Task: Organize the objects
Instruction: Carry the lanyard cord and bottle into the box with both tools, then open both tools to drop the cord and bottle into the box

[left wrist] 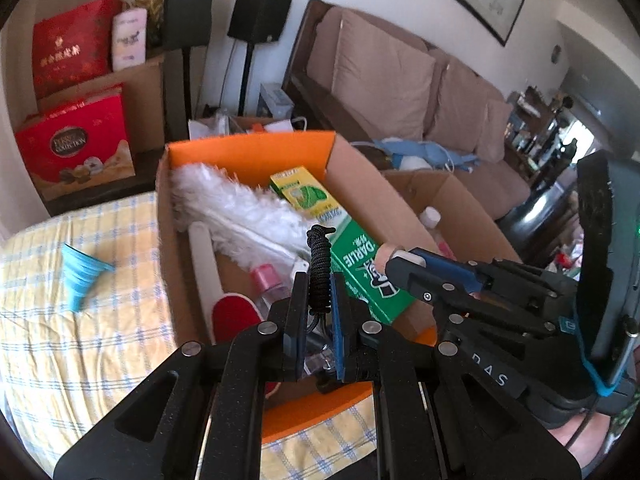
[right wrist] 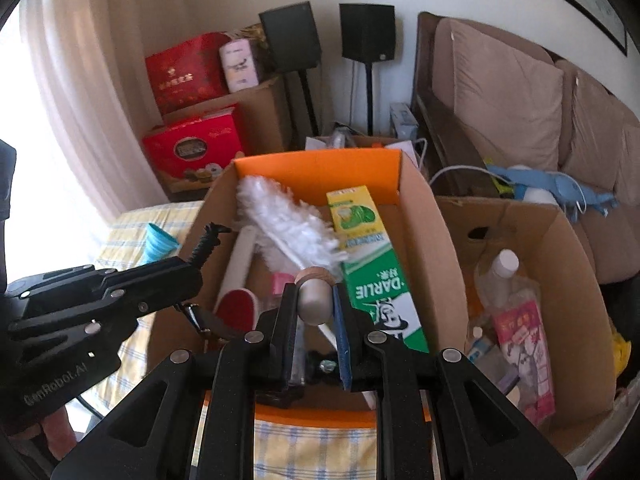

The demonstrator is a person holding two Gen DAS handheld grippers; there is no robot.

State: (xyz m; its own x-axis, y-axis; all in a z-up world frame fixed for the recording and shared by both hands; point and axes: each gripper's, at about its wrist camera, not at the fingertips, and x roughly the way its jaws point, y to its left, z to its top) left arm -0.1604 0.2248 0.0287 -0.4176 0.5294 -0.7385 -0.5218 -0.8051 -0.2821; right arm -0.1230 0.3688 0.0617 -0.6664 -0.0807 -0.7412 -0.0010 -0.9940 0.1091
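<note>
Both grippers hang over the open cardboard box with orange inner flaps (left wrist: 248, 152), which sits on a bed w/ yellow-checked cover (left wrist: 80, 320). Judged: box is the collection point, items being carried in for sorting.

Box contents: white fluffy duster (left wrist: 236, 204), green-and-yellow Darlie toothpaste carton (left wrist: 356, 268), red oval lint brush w/ white handle (left wrist: 234, 312), pink-capped clear bottle (left wrist: 264, 276). All lie loose and overlapping.

Left gripper (left wrist: 320, 280): jaws closed nearly all the way, pinching a black braided cord (left wrist: 320, 264). Cord stands upright betw. the pads, knotted end above the tips. What hangs below is partly hidden; appears to be a dark object w/ metal part.

Right gripper (right wrist: 316, 300): jaws nearly closed, clamped on a round-ended wooden handle (right wrist: 316, 296). A white shaft runs on down below; what it belongs to can't be told.

A second plain cardboard box (right wrist: 560, 248) stands right of the first, holding bottles and packets. Blue collapsible silicone funnel (left wrist: 84, 276) lies on the bed left of the box, not yet packed.
</note>
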